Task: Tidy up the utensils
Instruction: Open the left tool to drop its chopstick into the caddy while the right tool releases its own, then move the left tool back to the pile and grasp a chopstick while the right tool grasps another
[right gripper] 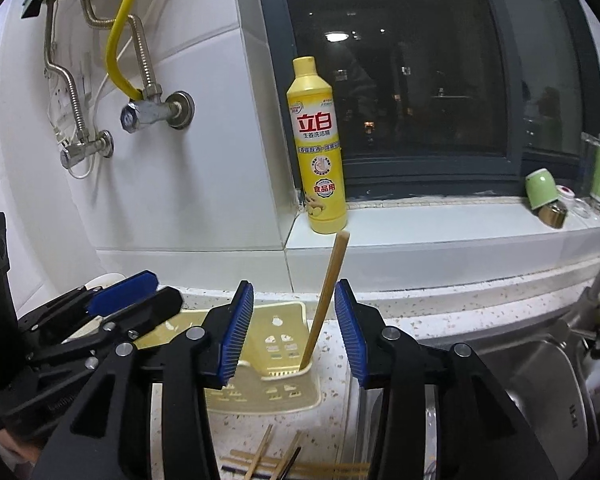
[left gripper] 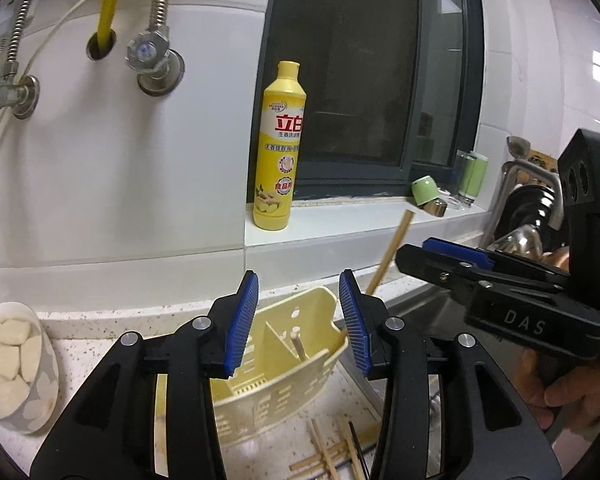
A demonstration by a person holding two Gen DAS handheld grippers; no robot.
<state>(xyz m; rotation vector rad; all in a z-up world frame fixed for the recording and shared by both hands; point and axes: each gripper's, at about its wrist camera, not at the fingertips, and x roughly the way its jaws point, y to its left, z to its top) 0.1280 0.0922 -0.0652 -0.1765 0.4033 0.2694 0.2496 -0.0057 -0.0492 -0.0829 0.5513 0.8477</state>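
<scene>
Both grippers, left gripper (left gripper: 299,320) and right gripper (right gripper: 294,330), stand partly open and hold nothing. One chopstick (right gripper: 326,300) leans upright in the right compartment of the cream holder (left gripper: 324,354), so it stays sorted. Loose chopsticks (right gripper: 276,460) lie crossed on the counter (left gripper: 100,344) before the holder, apparently awaiting pickup.

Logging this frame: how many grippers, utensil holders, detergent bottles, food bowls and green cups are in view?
grippers: 2, the left gripper and the right gripper
utensil holder: 1
detergent bottle: 1
bowl: 1
green cup: 1
total: 6
</scene>
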